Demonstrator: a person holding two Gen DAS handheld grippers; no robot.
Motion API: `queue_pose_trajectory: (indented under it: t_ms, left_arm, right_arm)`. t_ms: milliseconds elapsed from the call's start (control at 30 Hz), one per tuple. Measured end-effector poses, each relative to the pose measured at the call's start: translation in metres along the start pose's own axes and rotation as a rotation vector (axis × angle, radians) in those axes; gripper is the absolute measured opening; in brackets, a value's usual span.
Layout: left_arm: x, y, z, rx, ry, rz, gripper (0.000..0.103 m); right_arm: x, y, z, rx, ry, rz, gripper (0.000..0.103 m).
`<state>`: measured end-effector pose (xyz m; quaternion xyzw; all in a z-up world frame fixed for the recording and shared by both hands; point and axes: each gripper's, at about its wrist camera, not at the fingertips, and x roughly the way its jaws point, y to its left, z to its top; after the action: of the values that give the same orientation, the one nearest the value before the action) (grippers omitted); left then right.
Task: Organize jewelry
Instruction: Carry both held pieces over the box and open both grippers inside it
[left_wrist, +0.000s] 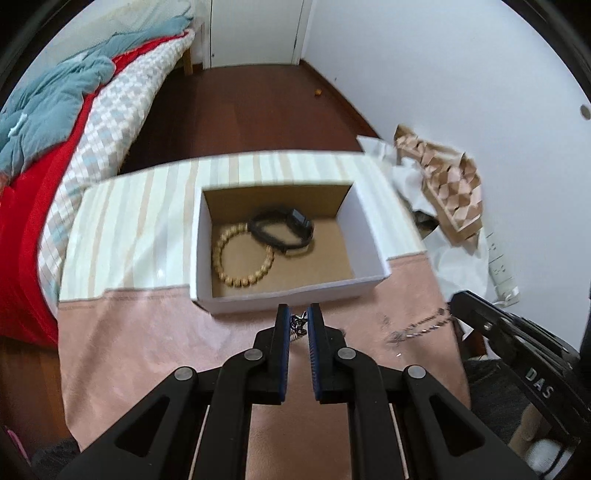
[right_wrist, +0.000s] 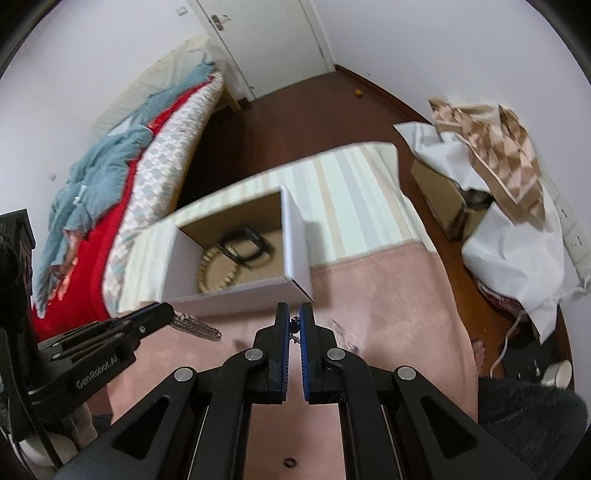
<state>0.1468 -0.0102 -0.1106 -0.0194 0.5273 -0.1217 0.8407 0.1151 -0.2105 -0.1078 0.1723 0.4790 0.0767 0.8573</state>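
A thin silver chain (left_wrist: 424, 328) is held off the pink cloth (left_wrist: 147, 350) by both grippers. My left gripper (left_wrist: 298, 321) is shut on one end of it. The right gripper (right_wrist: 294, 325) is shut on the other end, and the chain (right_wrist: 195, 326) hangs below the left gripper's tip (right_wrist: 166, 311). Just beyond both stands an open white box (left_wrist: 291, 297) with a brown inside. In it lie a wooden bead bracelet (left_wrist: 240, 281) and a black watch (left_wrist: 295, 221). The right wrist view shows the same box (right_wrist: 295, 243), bracelet (right_wrist: 202, 273) and watch (right_wrist: 255, 254).
A small dark ring (right_wrist: 289, 462) lies on the pink cloth near me. A bed with red (left_wrist: 29, 206) and teal blankets runs along the left. On the right are a patterned paper bag (left_wrist: 450, 184), white cloth (right_wrist: 517, 251) and a power strip (left_wrist: 502, 269).
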Motion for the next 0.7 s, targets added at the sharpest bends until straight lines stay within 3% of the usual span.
queue_pose_trajectory:
  t_ms: [233, 333, 467, 700]
  left_arm:
    - [-0.046, 0.0, 0.043, -0.001, -0.105, -0.035, 0.007]
    - [-0.048, 0.006, 0.064, 0.0, -0.124, -0.025, 0.007]
    - [-0.03, 0.015, 0.08, -0.006, -0.09, -0.033, 0.007]
    - [0.023, 0.024, 0.084, -0.048, 0.047, -0.113, 0.007]
  right_arm:
    - [-0.022, 0.031, 0.062, -0.047, -0.064, 0.113, 0.005]
    - [-0.015, 0.042, 0.083, -0.069, -0.067, 0.118, 0.005]
    - [0.01, 0.052, 0.099, -0.093, -0.014, 0.13, 0.005]
    - [0.062, 0.047, 0.096, -0.074, 0.122, 0.122, 0.005]
